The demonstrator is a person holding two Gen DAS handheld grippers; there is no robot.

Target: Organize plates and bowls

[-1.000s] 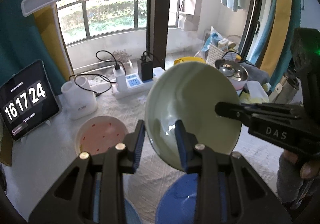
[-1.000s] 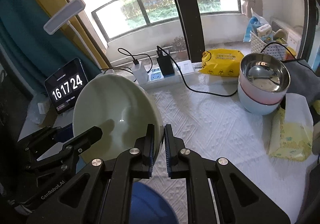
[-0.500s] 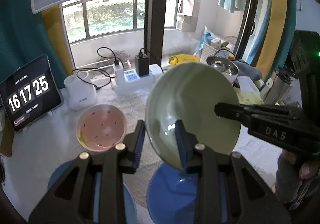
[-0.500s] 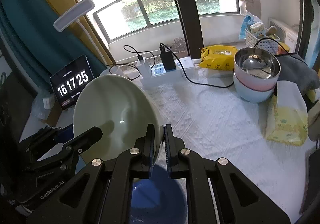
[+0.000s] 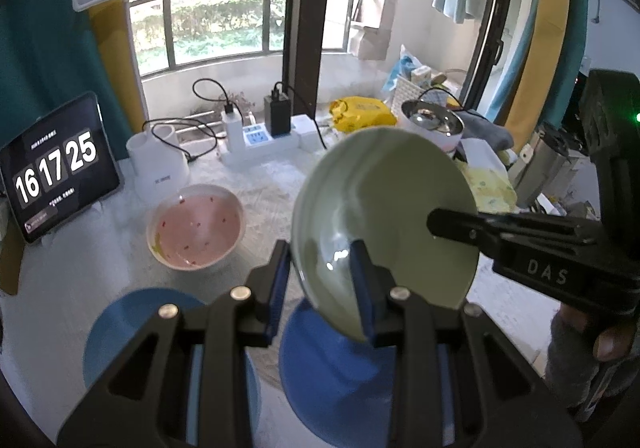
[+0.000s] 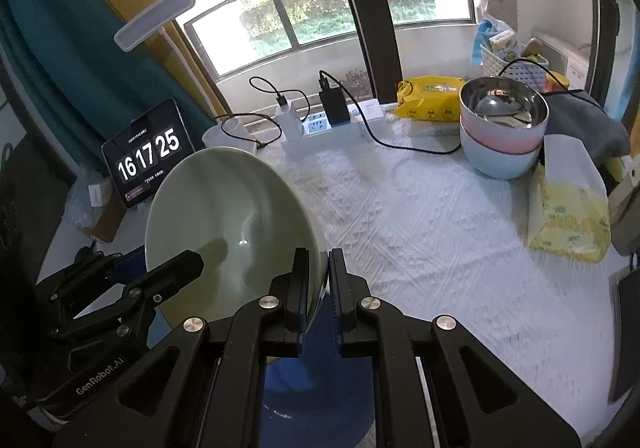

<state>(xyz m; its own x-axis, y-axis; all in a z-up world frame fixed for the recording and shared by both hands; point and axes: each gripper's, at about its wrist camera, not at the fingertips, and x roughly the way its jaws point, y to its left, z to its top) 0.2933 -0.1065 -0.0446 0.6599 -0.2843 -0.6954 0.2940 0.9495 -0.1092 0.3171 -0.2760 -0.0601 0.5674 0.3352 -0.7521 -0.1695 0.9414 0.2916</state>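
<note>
Both tools pinch one tilted green bowl (image 5: 384,216), left tool (image 5: 320,284) and right tool (image 6: 318,288) on opposite rims, above two blue plates (image 5: 328,372); one pink bowl (image 5: 196,226) sits far left, open tabletop (image 6: 420,232) right.

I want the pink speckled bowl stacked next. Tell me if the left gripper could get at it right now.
Probably not yet. The left gripper is clamped on the green bowl's rim, which the right gripper also grips. The pink speckled bowl sits unobstructed on the table, so the path looks free once green bowl is released.
</note>
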